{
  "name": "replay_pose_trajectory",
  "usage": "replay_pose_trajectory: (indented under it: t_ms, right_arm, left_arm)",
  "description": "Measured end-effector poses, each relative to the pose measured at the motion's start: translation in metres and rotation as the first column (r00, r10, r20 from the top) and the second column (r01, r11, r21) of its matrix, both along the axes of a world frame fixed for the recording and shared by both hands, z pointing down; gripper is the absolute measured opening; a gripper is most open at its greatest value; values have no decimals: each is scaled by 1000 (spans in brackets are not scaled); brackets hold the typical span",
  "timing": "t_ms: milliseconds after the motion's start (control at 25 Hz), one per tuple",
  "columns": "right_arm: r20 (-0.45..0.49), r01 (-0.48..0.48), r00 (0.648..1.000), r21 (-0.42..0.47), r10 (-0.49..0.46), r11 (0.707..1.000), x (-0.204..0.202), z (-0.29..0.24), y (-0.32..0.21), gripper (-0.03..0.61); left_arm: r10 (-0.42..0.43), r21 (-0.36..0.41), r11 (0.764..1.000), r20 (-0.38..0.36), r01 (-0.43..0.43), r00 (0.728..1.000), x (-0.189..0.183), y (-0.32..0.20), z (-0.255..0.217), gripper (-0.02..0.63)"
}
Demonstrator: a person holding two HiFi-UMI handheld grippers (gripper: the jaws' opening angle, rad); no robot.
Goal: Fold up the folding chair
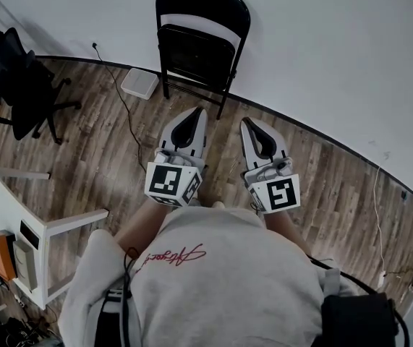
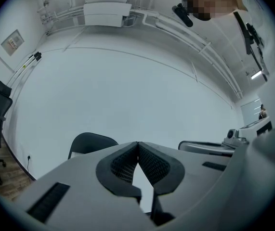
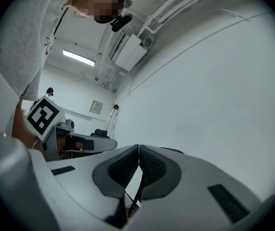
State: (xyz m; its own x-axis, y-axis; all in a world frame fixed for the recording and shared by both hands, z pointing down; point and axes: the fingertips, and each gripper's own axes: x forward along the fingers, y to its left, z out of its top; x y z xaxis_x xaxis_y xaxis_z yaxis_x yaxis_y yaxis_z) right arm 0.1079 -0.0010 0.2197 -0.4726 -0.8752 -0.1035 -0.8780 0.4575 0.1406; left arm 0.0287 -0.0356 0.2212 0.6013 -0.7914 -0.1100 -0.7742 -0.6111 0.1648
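Note:
The black folding chair [image 1: 200, 43] stands against the white wall at the top of the head view. Its seat panel looks turned up close to the backrest. Both grippers hover side by side over the wood floor, a short way in front of the chair and pointing at it. My left gripper [image 1: 197, 112] is shut with nothing between its pads [image 2: 137, 144]. The chair's rounded top [image 2: 91, 141] shows just left of those pads. My right gripper [image 1: 247, 122] is shut and empty too [image 3: 138, 147]. Neither gripper touches the chair.
A black office chair [image 1: 19, 84] stands at the far left. A white box [image 1: 140, 84] with a cable lies on the floor left of the folding chair. A white table [image 1: 14, 212] sits at the lower left. Another cable [image 1: 377, 215] hangs at the right wall.

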Motion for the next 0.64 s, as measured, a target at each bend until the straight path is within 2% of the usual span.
replay_pose_trajectory:
  t_ms: [640]
  right_arm:
    - [-4, 0, 1000, -3, 0, 1000, -3, 2, -2, 18]
  left_arm:
    - [4, 6, 1000, -18, -4, 1000, -2, -5, -1, 17]
